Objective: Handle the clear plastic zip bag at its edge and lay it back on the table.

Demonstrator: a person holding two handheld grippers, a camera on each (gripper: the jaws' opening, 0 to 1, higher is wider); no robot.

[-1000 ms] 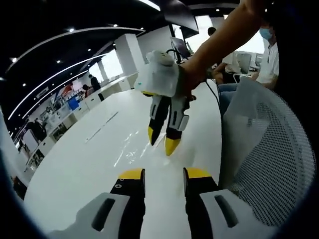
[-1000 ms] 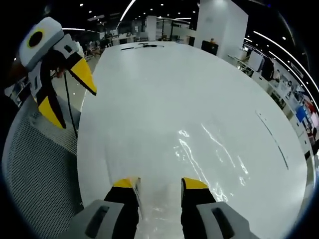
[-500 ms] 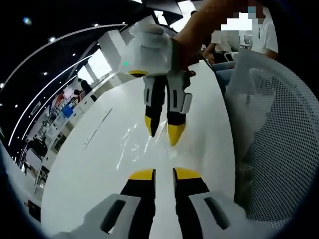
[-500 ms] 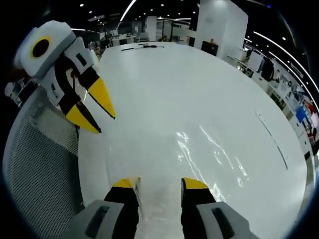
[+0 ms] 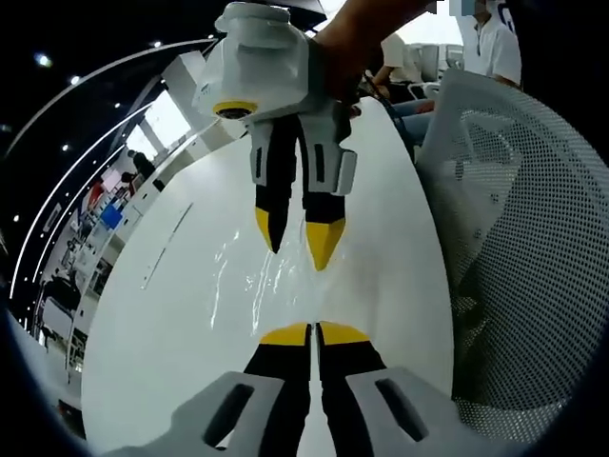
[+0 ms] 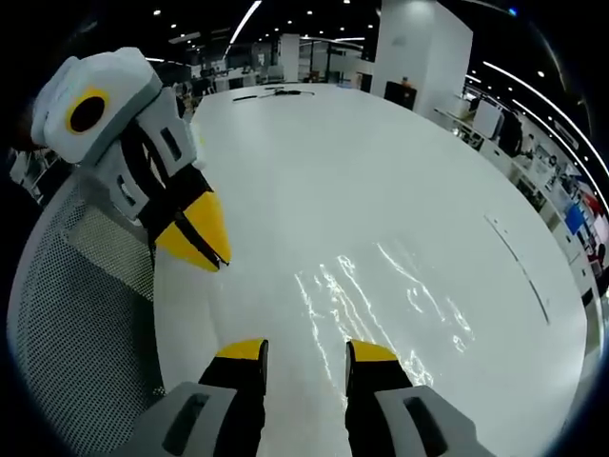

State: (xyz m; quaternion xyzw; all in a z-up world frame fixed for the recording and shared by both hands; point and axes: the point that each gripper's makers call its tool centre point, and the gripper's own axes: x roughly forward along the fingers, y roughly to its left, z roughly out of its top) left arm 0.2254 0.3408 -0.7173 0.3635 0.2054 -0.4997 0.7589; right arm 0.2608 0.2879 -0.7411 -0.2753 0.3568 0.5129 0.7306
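The clear plastic zip bag [image 5: 262, 276] lies flat on the white desk [image 5: 152, 324], seen mostly as glossy ripples and creases on the surface. In the left gripper view the left tongs [image 5: 313, 333] rise from the bottom with their yellow tips pressed together, at the near edge of the bag; whether any film is pinched between them cannot be told. Just beyond, the right tongs [image 5: 296, 240] point down at the bag from the far side, held by a hand [image 5: 347, 43], their two yellow tips a narrow gap apart and over the bag's creased surface; whether they touch it is unclear.

In the right gripper view the right tongs [image 6: 306, 350] stand apart with bare desk [image 6: 314, 171] and the shiny bag [image 6: 381, 295] showing between and beyond the tips, nothing gripped. The left tongs [image 6: 202, 243] come in from the left, tips closed to a single yellow point near the desk's left edge, close to the bag's left side.

A white mesh chair [image 5: 519, 238] stands right beside the desk. Far off, a cable [image 6: 276, 89] lies on the desk's far end, and seated people [image 5: 485, 48] are visible beyond the chair.
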